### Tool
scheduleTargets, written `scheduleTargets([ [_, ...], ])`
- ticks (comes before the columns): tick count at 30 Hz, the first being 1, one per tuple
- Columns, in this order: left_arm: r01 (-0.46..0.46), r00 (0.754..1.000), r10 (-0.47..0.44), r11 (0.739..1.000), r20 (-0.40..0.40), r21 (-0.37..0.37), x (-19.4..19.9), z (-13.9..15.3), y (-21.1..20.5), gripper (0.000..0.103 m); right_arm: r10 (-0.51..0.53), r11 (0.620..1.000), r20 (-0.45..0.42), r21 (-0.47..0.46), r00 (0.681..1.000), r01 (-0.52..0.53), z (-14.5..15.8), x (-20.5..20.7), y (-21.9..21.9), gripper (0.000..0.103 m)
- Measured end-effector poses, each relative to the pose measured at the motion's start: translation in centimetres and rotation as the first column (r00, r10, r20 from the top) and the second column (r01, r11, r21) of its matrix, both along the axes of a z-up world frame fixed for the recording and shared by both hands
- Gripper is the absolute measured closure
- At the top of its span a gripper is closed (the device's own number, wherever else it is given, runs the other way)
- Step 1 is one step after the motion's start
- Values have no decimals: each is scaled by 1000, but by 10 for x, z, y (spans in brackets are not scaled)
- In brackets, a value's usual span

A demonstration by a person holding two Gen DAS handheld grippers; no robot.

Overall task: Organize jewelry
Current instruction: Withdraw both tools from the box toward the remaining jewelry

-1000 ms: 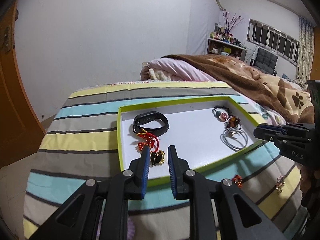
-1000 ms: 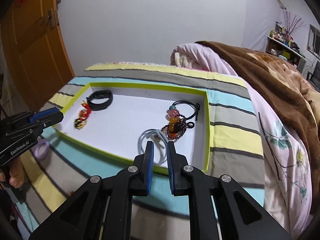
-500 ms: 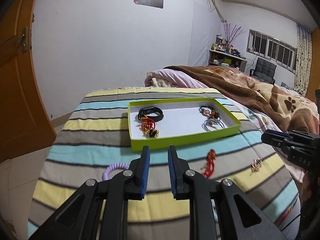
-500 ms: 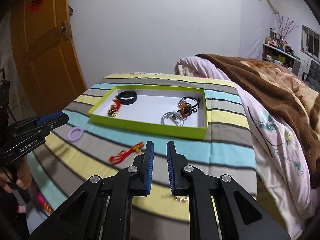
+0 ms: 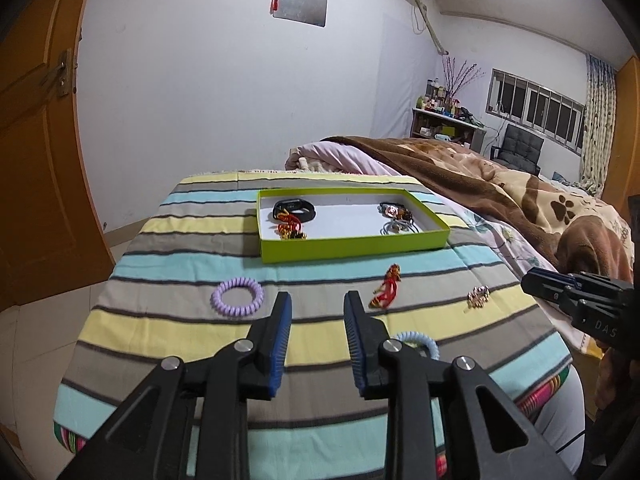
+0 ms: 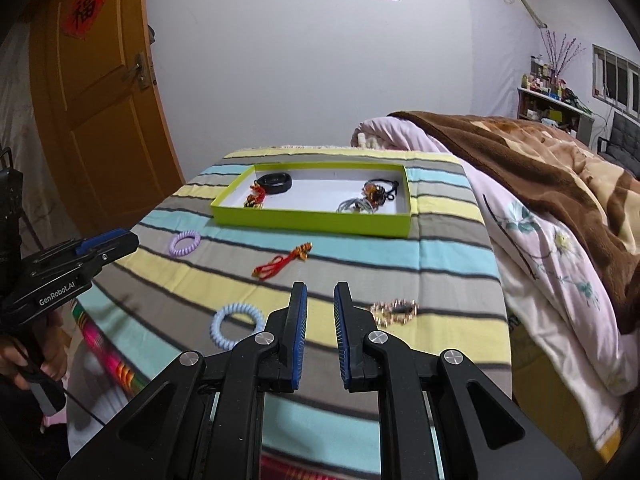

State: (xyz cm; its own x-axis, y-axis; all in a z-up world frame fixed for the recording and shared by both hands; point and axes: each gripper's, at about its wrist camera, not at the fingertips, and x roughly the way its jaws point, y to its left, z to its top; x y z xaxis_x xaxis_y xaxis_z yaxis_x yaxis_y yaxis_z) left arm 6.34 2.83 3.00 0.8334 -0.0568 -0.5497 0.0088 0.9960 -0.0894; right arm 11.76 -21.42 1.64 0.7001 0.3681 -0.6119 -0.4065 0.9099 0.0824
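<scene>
Four pieces lie loose on the striped bed cover short of the green tray [image 5: 352, 246]: purple coil hair tie [image 5: 237, 301] at left, red tassel charm [image 5: 387, 292], blue coil tie [image 6: 236, 325] near the front edge, gold chain bracelet [image 6: 395, 311] at right, lying crosswise just right of the right tongs [image 6: 320, 300]. Left tongs [image 5: 315, 312] gape wide, right ones narrowly; both empty.

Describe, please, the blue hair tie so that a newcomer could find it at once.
Start at the green tray on the striped blanket and come toward the near edge. Past the red tassel, left of the gold bracelet, lies the blue hair tie, a pale spiral coil; the other coil is purple.
</scene>
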Motion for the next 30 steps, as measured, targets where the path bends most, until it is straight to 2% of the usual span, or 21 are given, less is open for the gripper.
scheduleTargets([
  [14,33,999,-33,999,3,-5,-23,-6,-11,75,-19,1000,-14,9,1000,20,-8,-21,-15,89],
  [30,98,995,-98,995,-30,-6,-9,-20,-35,73,-37,999,-35,7,999,37,-18,-8,-21,88],
])
